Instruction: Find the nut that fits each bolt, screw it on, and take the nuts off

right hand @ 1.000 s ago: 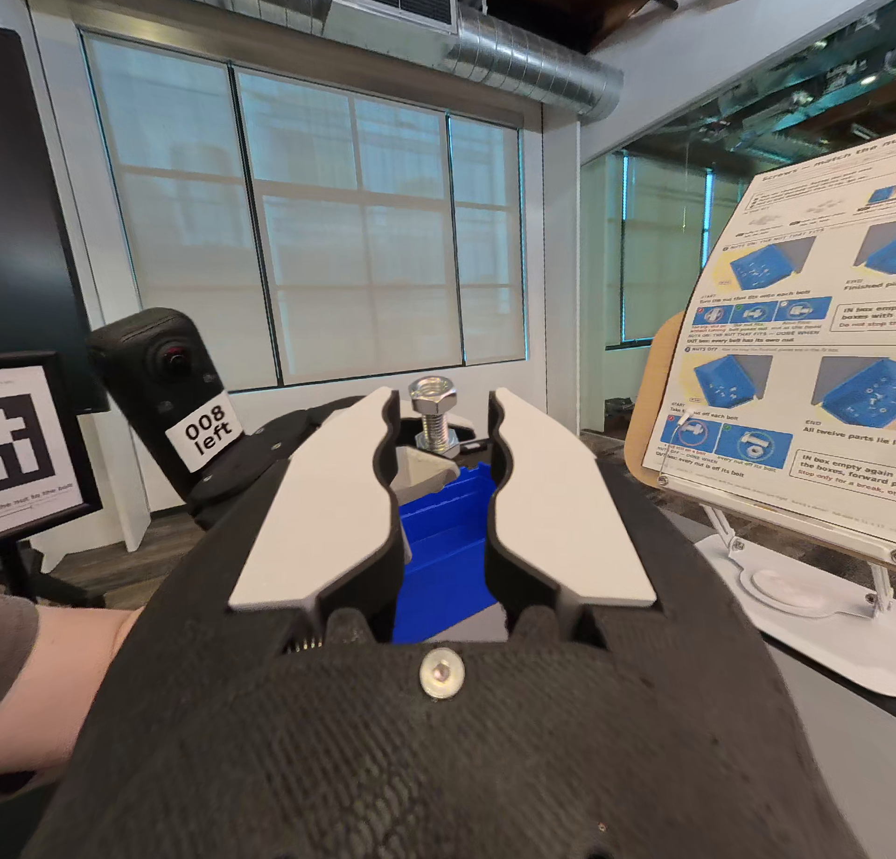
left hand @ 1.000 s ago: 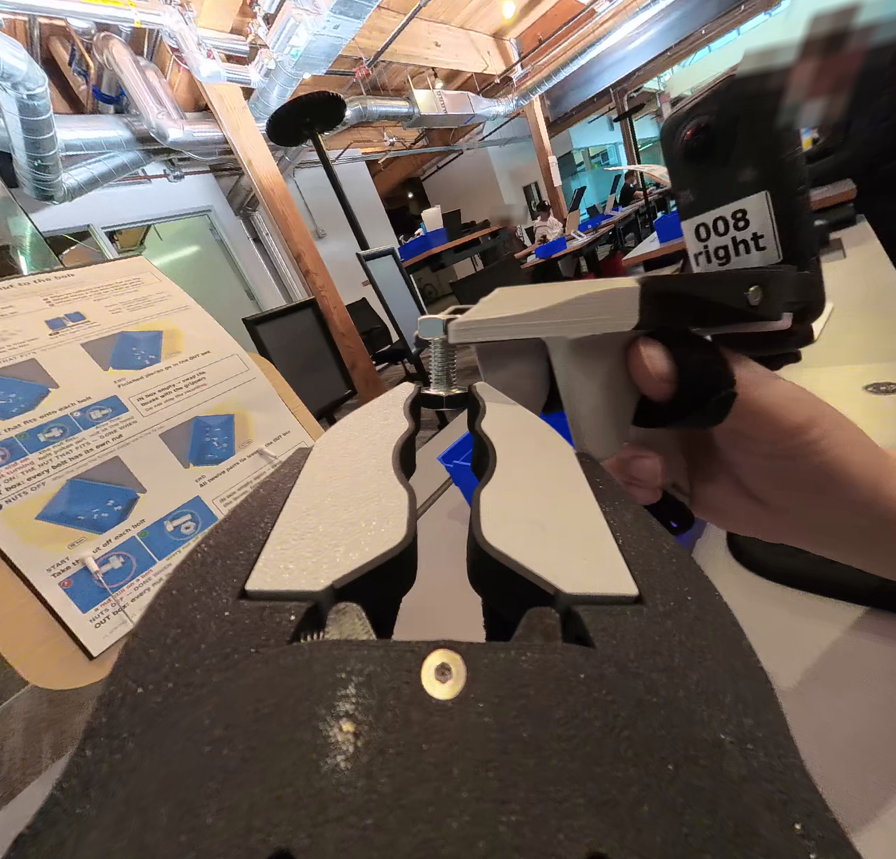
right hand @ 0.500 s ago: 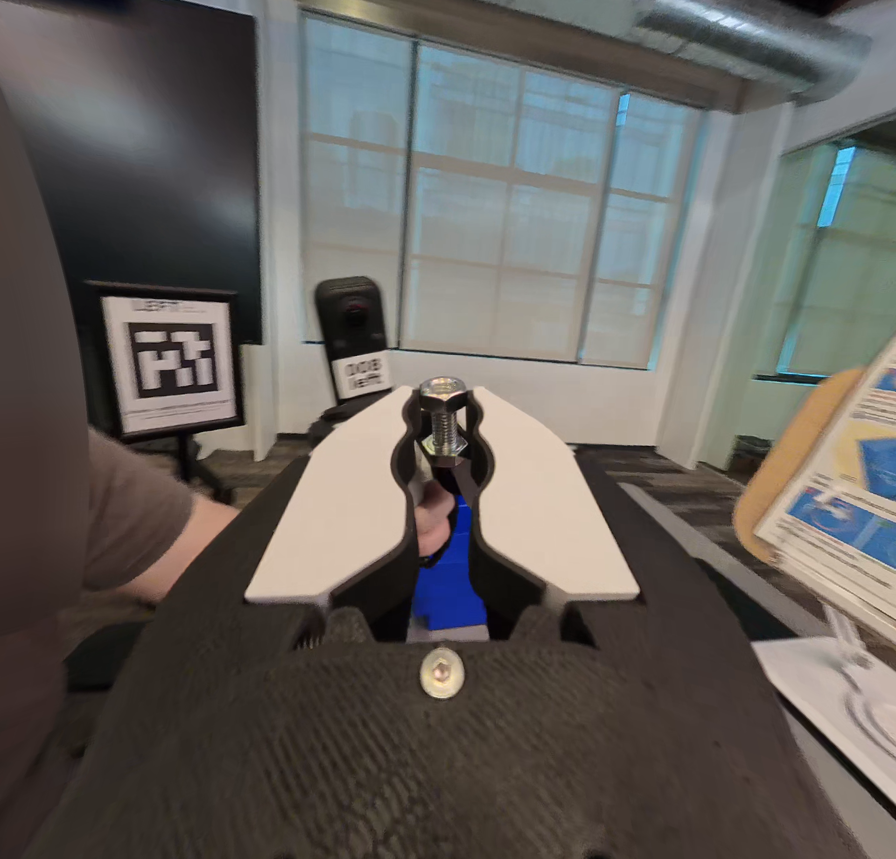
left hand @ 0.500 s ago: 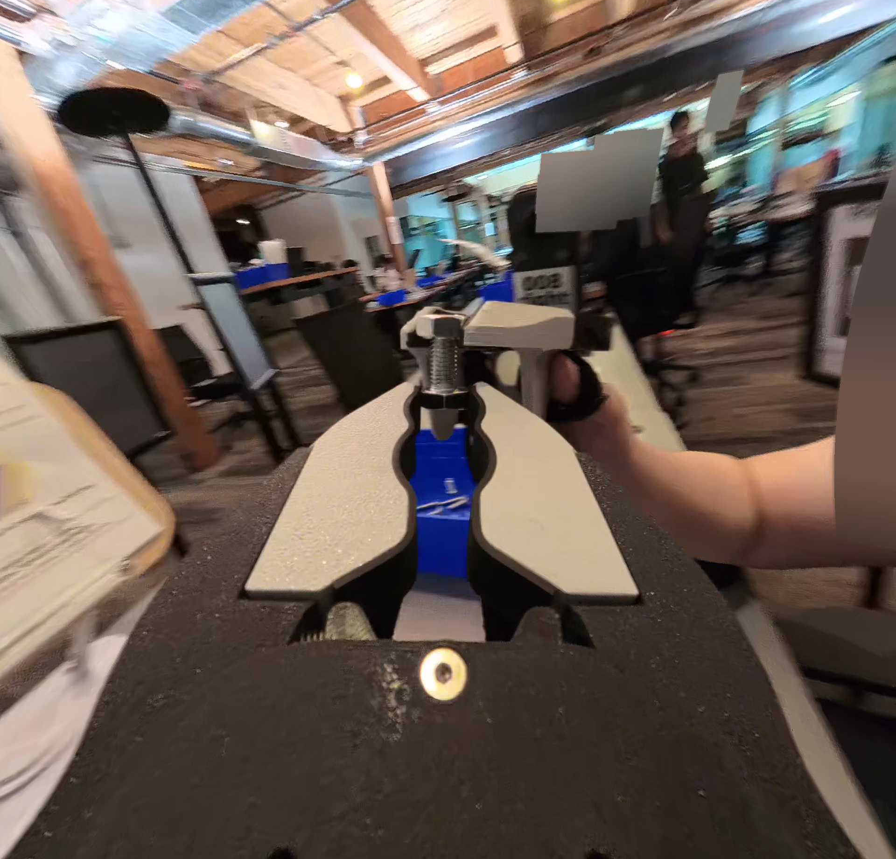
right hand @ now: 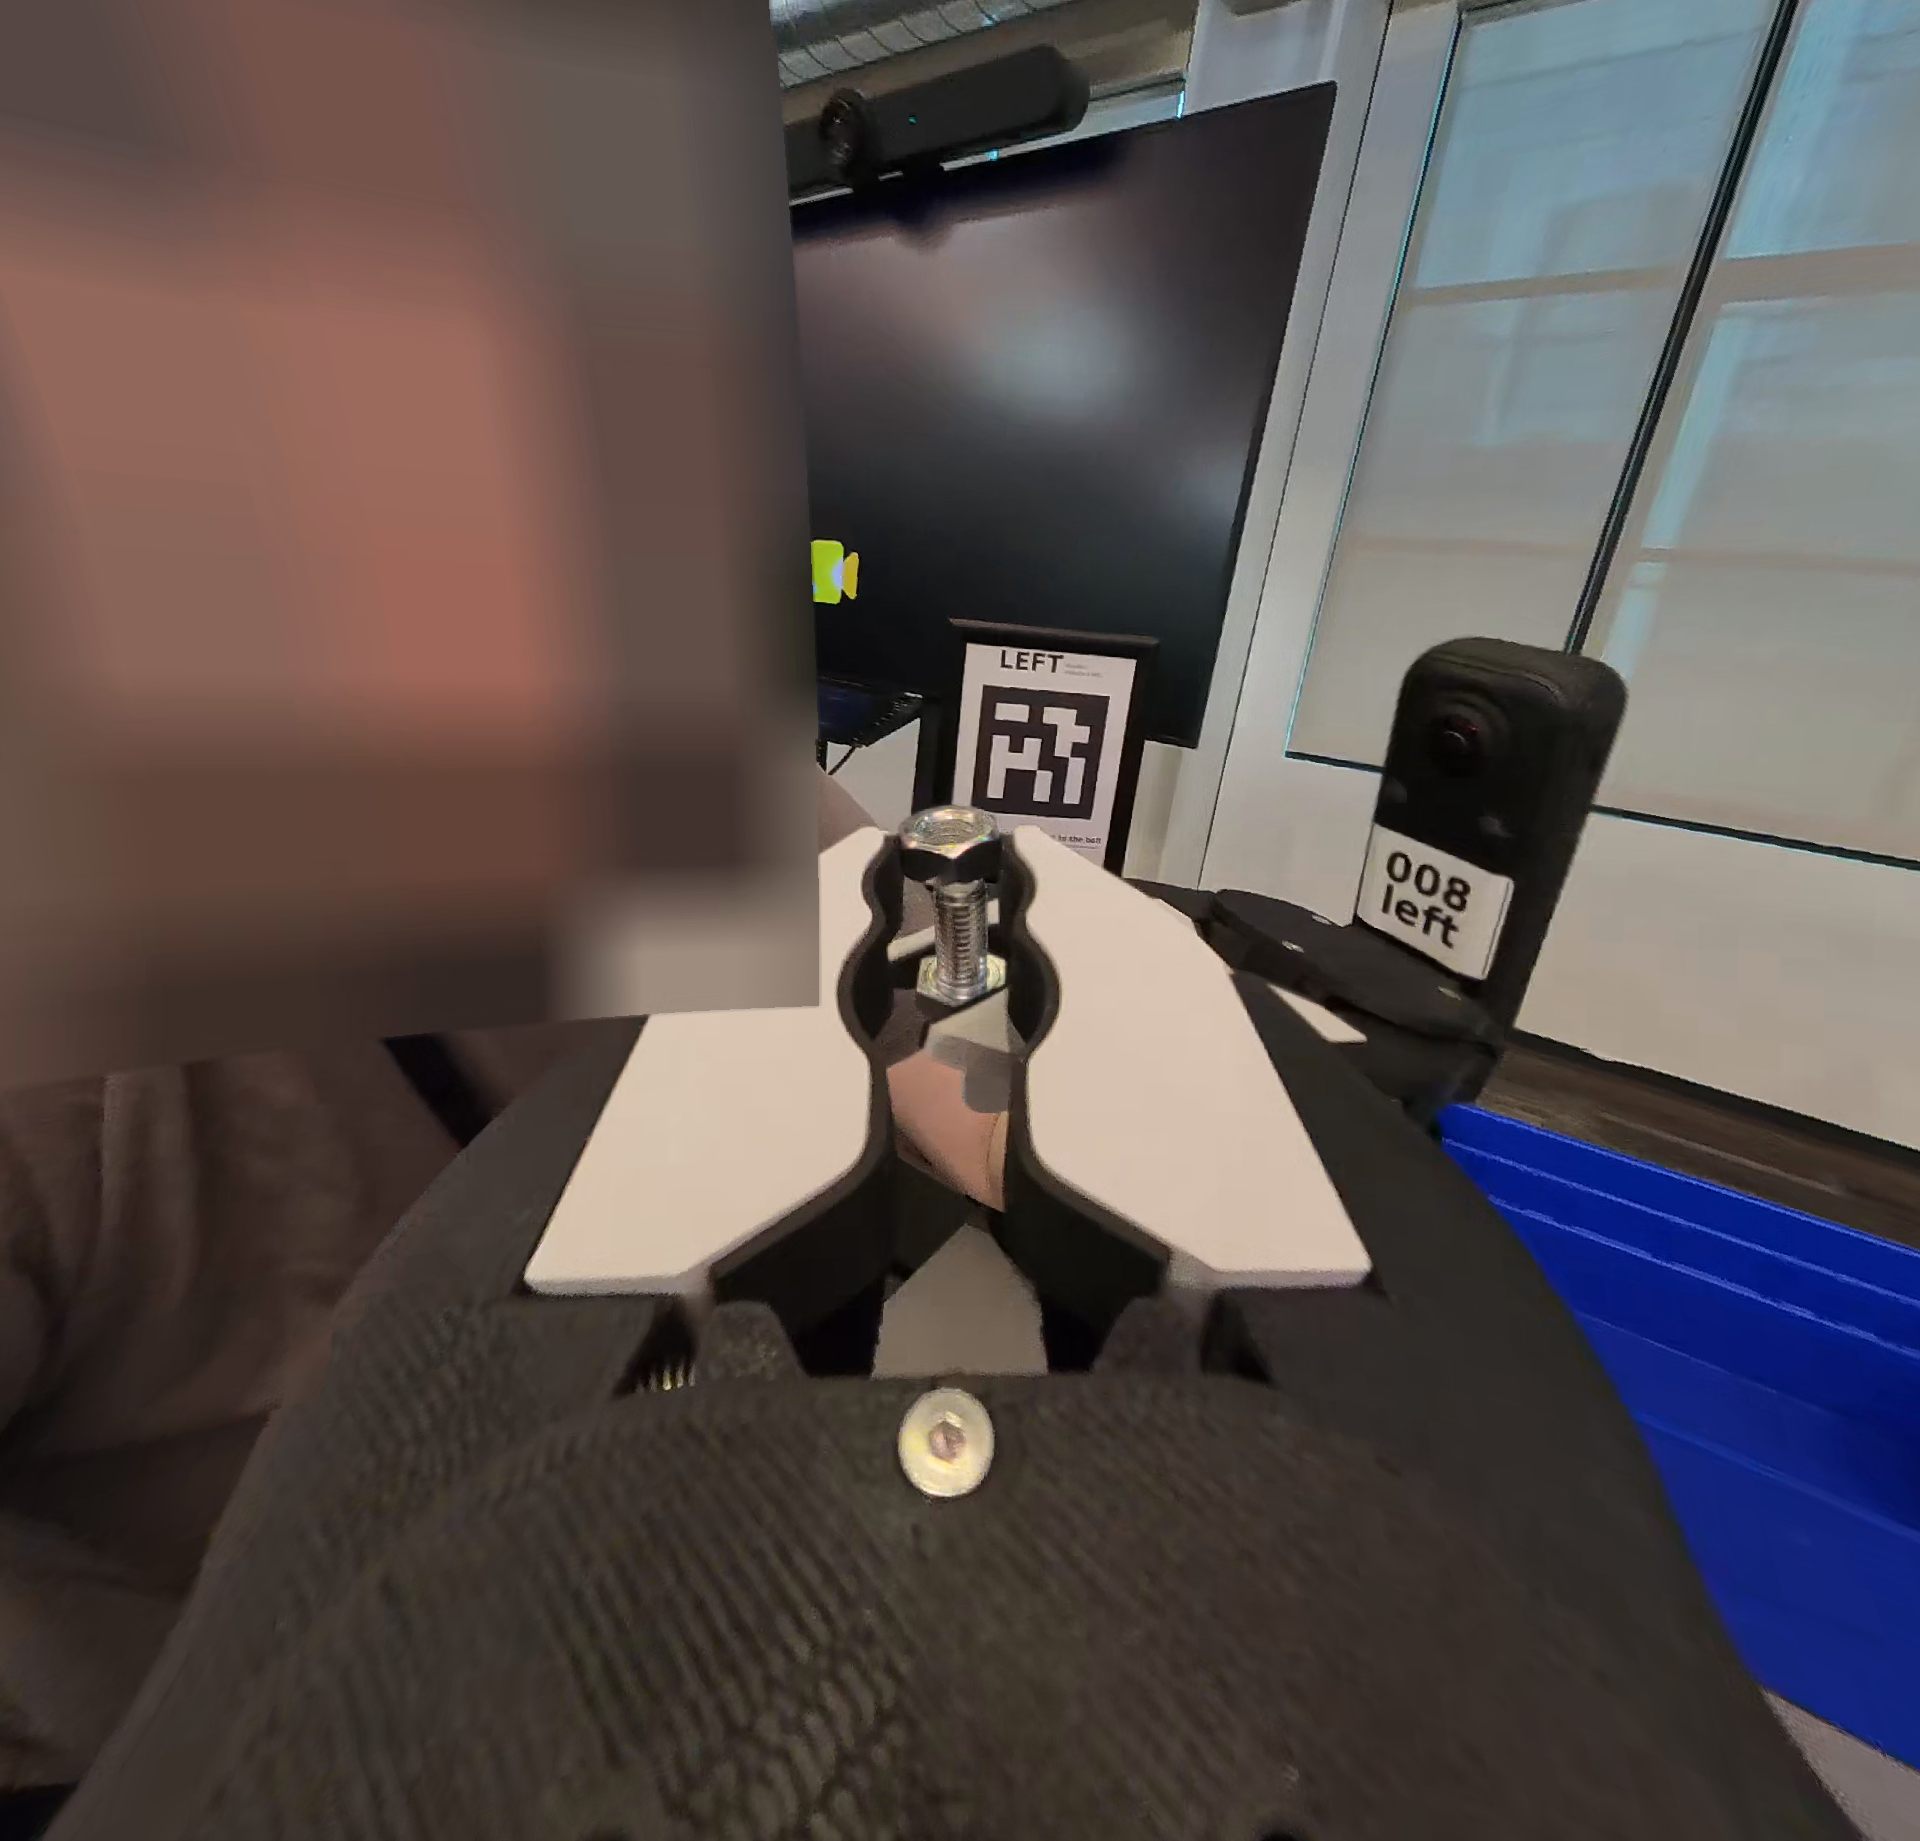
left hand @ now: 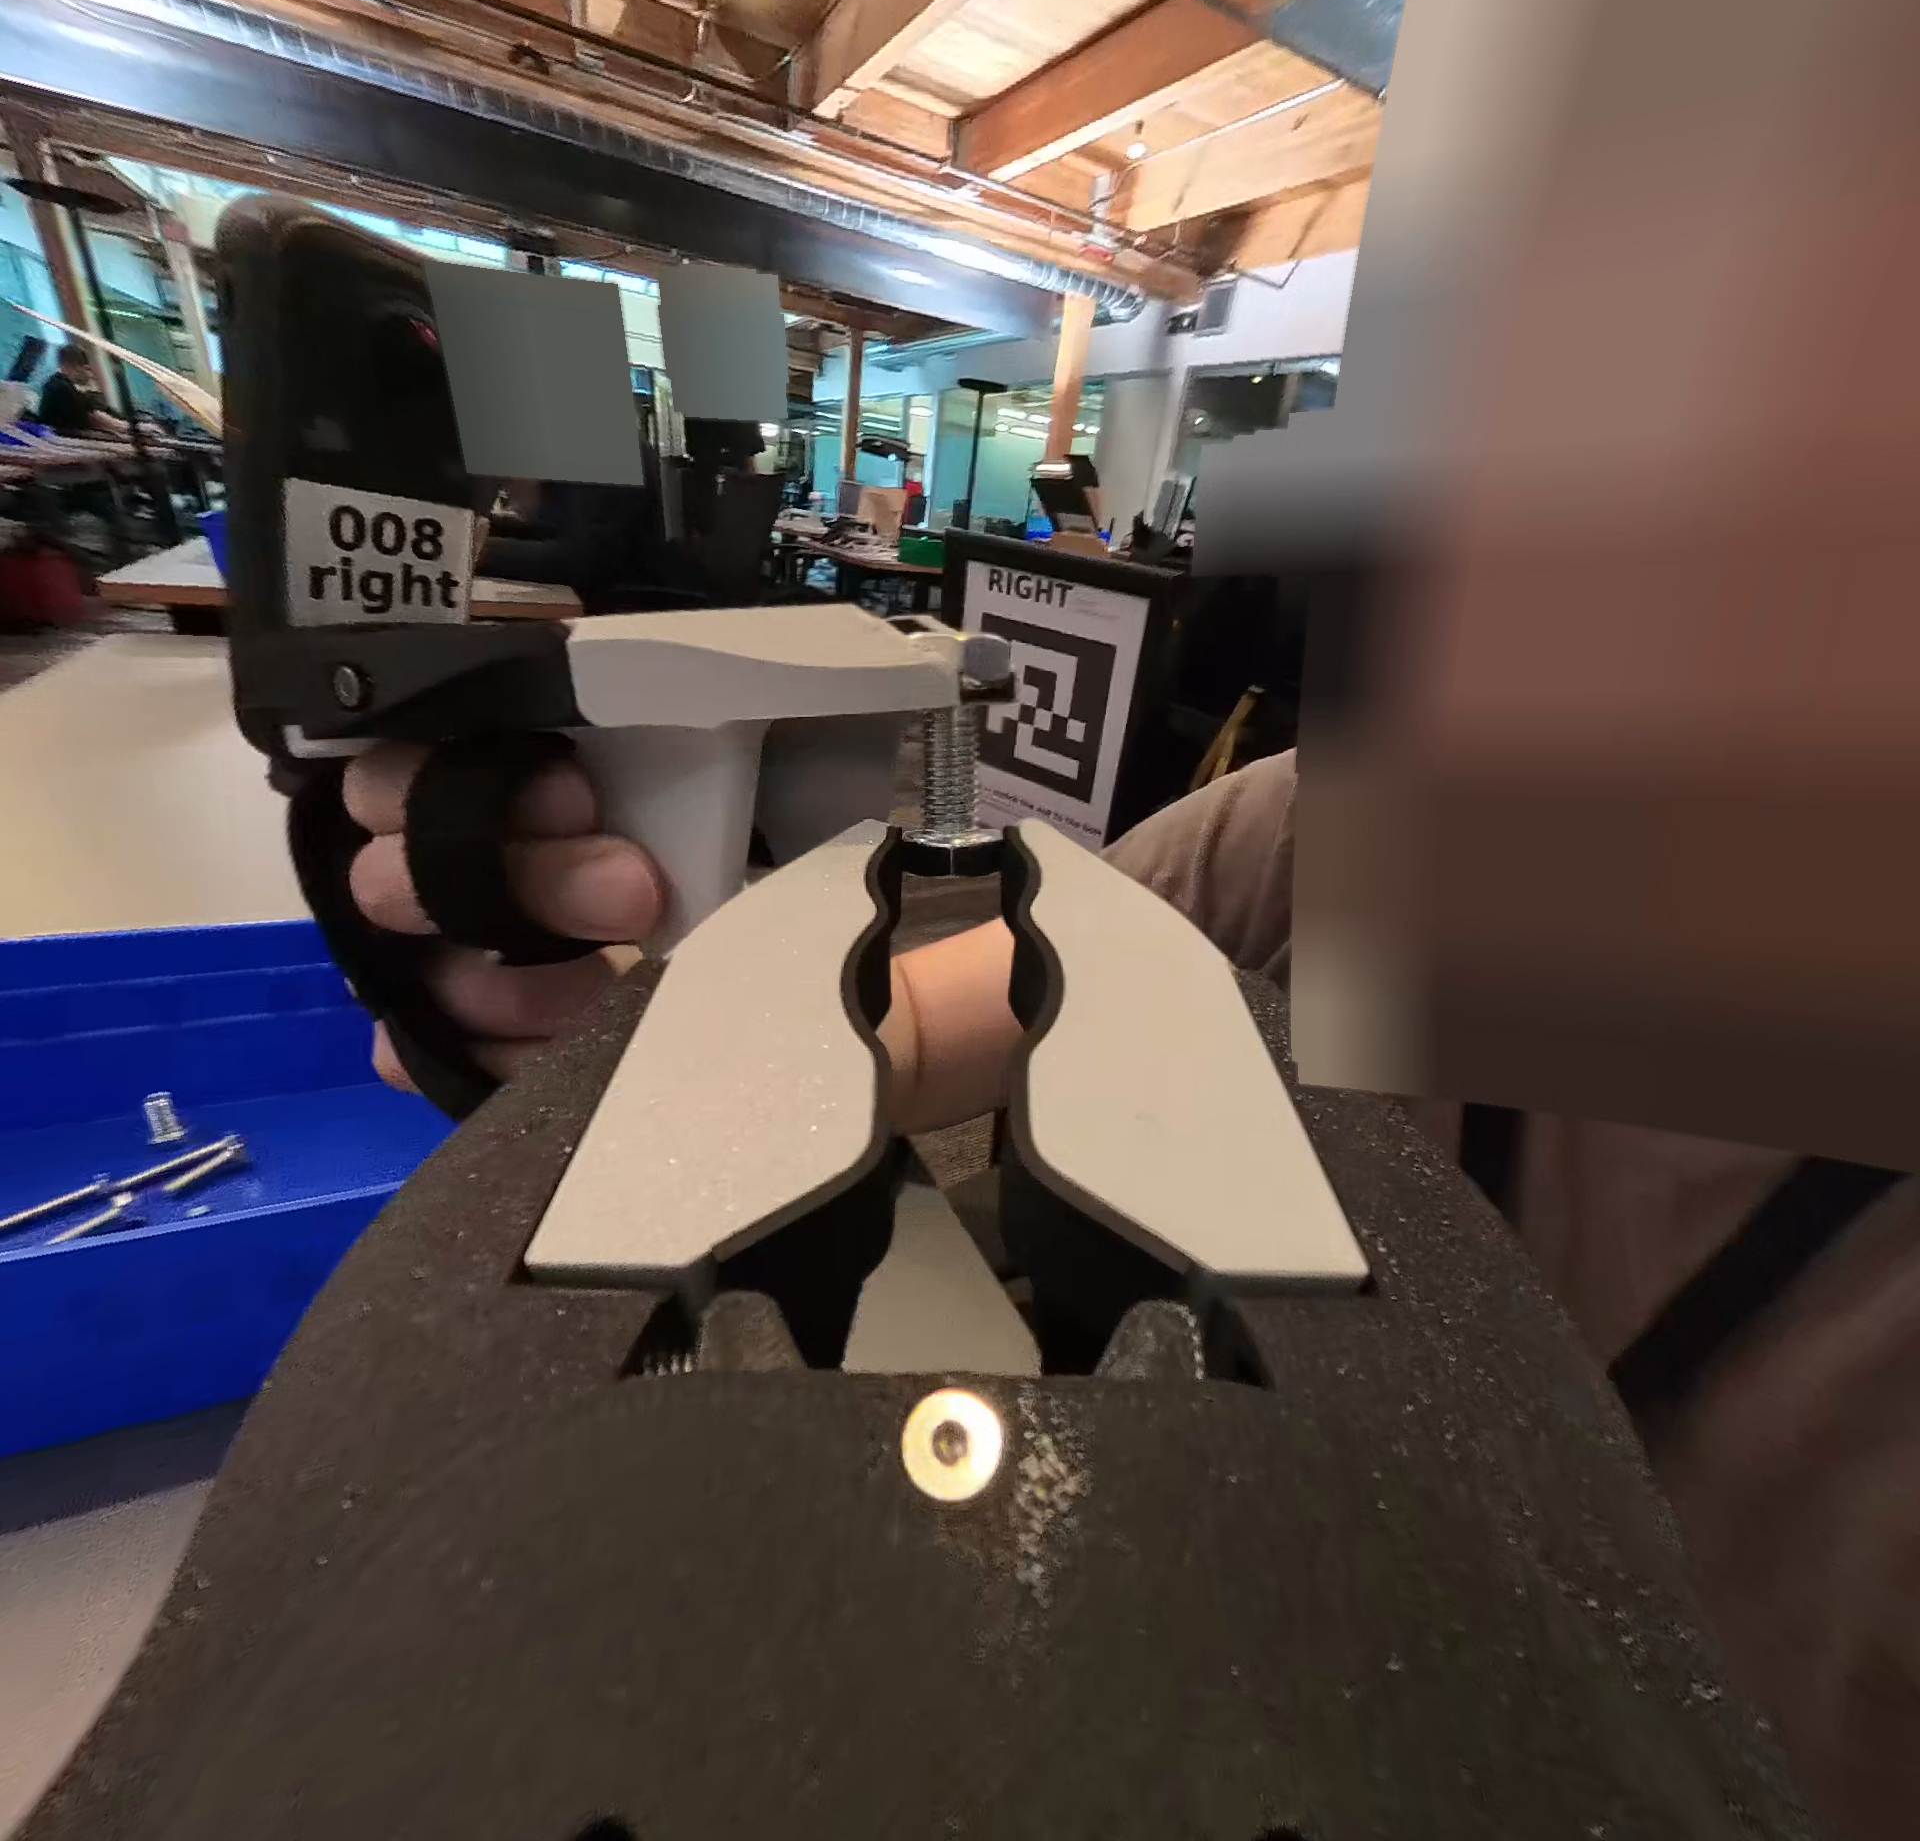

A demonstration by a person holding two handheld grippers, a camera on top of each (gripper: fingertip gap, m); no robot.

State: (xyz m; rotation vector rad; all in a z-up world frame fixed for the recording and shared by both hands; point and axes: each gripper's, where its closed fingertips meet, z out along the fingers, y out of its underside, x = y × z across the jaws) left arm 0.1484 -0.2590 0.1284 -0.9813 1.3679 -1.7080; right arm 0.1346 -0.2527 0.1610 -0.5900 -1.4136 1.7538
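Note:
A silver hex bolt (left hand: 948,763) stands upright between both grippers, in the air. My left gripper (left hand: 948,844) is shut on the hex nut (left hand: 948,849) threaded on the bolt's lower end. My right gripper (right hand: 948,844) is shut on the bolt head (right hand: 948,846). In the right wrist view the threaded shank (right hand: 954,934) runs down to the nut (right hand: 956,981), which sits in the left gripper's fingertips (right hand: 961,1031). In the left wrist view the right gripper (left hand: 966,661) reaches in sideways from the left, held by a hand (left hand: 499,887).
A blue bin (left hand: 125,1324) with several loose bolts (left hand: 166,1168) sits low on the left; it also shows in the right wrist view (right hand: 1714,1324). Framed marker signs (left hand: 1049,690) (right hand: 1044,742) stand behind. The person's body is close by. My left and right fingertips are right by each other.
Both grippers have swung round together with the bolt and nut still held. The instruction sheet has left both views. In the left wrist view the right gripper now comes from the left.

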